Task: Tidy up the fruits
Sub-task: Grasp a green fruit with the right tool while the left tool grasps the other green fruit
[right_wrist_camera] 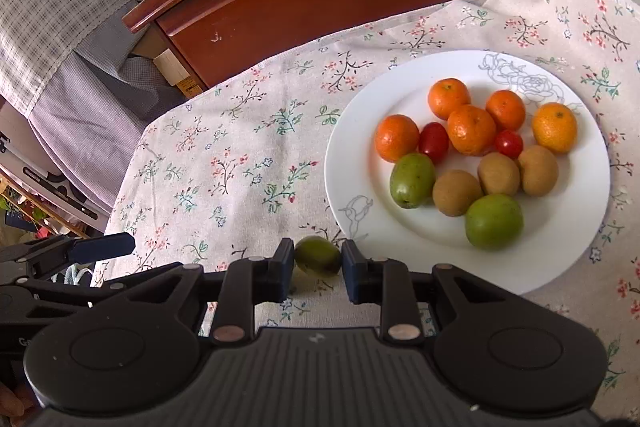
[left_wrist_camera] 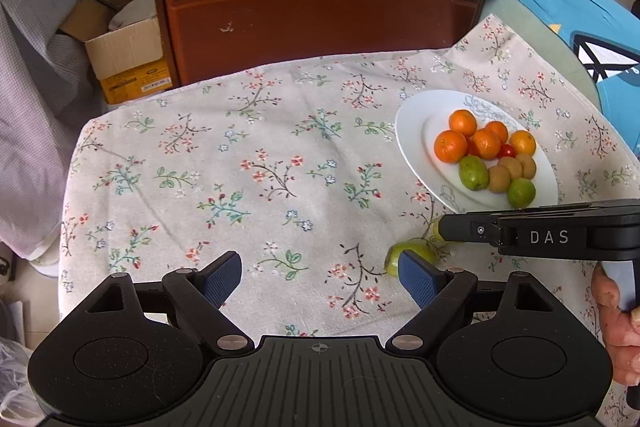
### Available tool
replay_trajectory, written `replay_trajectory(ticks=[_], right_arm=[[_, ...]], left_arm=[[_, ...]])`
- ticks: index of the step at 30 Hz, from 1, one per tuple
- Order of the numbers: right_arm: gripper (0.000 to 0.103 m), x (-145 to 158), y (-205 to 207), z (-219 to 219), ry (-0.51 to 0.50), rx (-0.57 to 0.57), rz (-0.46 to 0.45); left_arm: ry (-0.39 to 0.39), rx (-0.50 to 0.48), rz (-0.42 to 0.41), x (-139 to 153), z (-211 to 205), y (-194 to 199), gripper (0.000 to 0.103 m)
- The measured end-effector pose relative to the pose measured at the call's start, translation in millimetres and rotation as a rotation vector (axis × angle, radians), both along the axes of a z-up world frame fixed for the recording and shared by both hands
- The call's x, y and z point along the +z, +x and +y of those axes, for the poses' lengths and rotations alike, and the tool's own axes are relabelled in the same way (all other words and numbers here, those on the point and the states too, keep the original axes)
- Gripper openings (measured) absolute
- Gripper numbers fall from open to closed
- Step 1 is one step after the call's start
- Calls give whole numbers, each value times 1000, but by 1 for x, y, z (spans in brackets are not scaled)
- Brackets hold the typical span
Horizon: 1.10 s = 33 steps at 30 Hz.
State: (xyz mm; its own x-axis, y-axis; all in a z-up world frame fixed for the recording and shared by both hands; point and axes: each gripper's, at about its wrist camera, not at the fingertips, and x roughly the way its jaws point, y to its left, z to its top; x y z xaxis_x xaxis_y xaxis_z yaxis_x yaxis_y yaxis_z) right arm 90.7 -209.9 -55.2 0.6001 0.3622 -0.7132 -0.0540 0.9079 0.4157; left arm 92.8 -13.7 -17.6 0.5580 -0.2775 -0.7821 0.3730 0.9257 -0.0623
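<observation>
Item: one small green round fruit [right_wrist_camera: 318, 254] lying on the floral-print tablecloth [right_wrist_camera: 240, 167], just beside the near rim of the white round plate [right_wrist_camera: 352, 155]. We see our right gripper [right_wrist_camera: 314, 269] narrowed around it, blue pads flanking it on both sides; whether they press it we cannot tell. Our left gripper [left_wrist_camera: 320, 277] stands wide apart and holds nothing.

Plate contents: five orange mandarins [right_wrist_camera: 471, 129], two red cherry tomatoes [right_wrist_camera: 433, 141], three brown kiwis [right_wrist_camera: 457, 192], two green fruits [right_wrist_camera: 493, 221].

Hidden: in the left wrist view the loose fruit [left_wrist_camera: 394, 257] is half covered by that gripper's right pad and the right gripper's black body [left_wrist_camera: 548, 235].

Surroundings: bare cloth spreads wide to the left of the plate; a dark red wooden cabinet [left_wrist_camera: 320, 19] borders the far edge.
</observation>
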Motion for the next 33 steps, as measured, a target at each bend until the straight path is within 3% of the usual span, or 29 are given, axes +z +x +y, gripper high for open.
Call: replay_trajectory(ticks=[8,16,30,33], right_arm=[[26,3,-27,-7,-63,-41,45],[26,-2,-48,-14,-106,-59,70],[38,-4,-49,-12,-115,-24,82],[38,-4,-49,-12,-116,-24,79]], left_arm=[[34,-119,-31,-12,-27,-10,86],[28,-142,-47,-25,-42,-7,85],[60,-156,-51,-38,-55,-3,85],[58,-158,-44,-40,-57,-2,78]])
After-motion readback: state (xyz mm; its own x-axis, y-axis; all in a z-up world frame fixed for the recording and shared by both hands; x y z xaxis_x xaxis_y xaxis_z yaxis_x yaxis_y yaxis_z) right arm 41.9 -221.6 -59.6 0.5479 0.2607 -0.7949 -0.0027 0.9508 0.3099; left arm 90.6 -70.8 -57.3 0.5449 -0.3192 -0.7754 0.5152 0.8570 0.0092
